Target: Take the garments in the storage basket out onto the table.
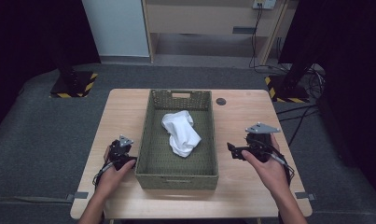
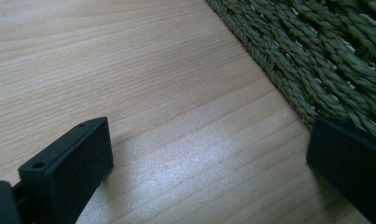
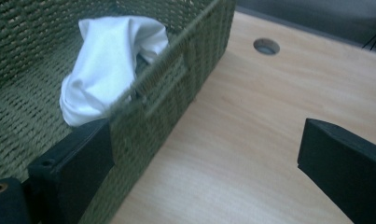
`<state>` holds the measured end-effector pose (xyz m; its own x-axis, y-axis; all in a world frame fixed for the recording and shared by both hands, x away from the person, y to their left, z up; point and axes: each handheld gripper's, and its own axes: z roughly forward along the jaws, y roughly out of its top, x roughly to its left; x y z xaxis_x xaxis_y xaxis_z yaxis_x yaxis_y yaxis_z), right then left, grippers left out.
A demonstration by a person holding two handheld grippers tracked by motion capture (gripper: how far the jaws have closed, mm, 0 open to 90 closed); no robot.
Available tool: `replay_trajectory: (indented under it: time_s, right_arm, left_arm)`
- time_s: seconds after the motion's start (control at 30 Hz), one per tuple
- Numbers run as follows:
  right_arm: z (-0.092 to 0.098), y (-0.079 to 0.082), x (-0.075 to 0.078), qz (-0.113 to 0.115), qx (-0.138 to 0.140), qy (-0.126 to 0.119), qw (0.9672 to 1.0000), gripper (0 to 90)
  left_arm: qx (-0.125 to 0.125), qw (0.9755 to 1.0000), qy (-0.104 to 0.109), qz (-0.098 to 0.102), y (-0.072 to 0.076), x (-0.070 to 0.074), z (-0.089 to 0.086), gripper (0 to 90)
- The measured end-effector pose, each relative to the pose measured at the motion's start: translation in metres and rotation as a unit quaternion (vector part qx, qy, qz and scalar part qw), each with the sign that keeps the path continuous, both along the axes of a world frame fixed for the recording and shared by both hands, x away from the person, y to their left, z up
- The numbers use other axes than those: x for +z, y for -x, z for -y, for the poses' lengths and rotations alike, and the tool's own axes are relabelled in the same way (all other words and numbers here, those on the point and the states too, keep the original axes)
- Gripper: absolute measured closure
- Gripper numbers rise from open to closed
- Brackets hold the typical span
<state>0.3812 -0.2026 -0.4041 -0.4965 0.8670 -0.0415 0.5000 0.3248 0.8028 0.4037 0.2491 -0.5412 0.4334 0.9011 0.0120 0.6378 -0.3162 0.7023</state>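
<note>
A green woven basket (image 1: 178, 176) stands in the middle of the wooden table (image 1: 251, 116). Inside it lies a crumpled white cloth (image 1: 181, 132), also seen over the basket's rim as a white cloth (image 3: 108, 65) in the right gripper view. My left gripper (image 1: 129, 161) rests low on the table beside the basket's left wall (image 2: 316, 60), open and empty. My right gripper (image 1: 231, 151) hovers just right of the basket's right wall (image 3: 176, 88), jaws wide apart, nothing between them.
A round cable hole (image 1: 220, 101) sits in the table top at the back right, also visible as a hole (image 3: 266, 45) in the right gripper view. Bare wood lies on both sides of the basket. Stand bases with striped tape (image 1: 73, 86) are on the floor beyond.
</note>
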Motion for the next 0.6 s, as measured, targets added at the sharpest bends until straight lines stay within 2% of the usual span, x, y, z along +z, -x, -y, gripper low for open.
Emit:
replay_trajectory:
  time_s: [0.1,0.2,0.6]
  right_arm:
    - [-0.009,-0.004,0.008,0.013,0.009,0.013,0.9998,4.1]
    - [-0.017,-0.01,0.014,0.014,0.015,0.018,0.9996,4.0]
    - [-0.057,-0.037,0.03,0.008,0.047,0.015,0.9987,3.9]
  left_arm:
    - [0.0,1.0,0.0,0.0,0.0,0.0,0.0,0.0]
    - [-0.001,1.0,-0.001,0.0,0.0,0.0,0.0,0.0]
    - [0.0,1.0,0.0,0.0,0.0,0.0,0.0,0.0]
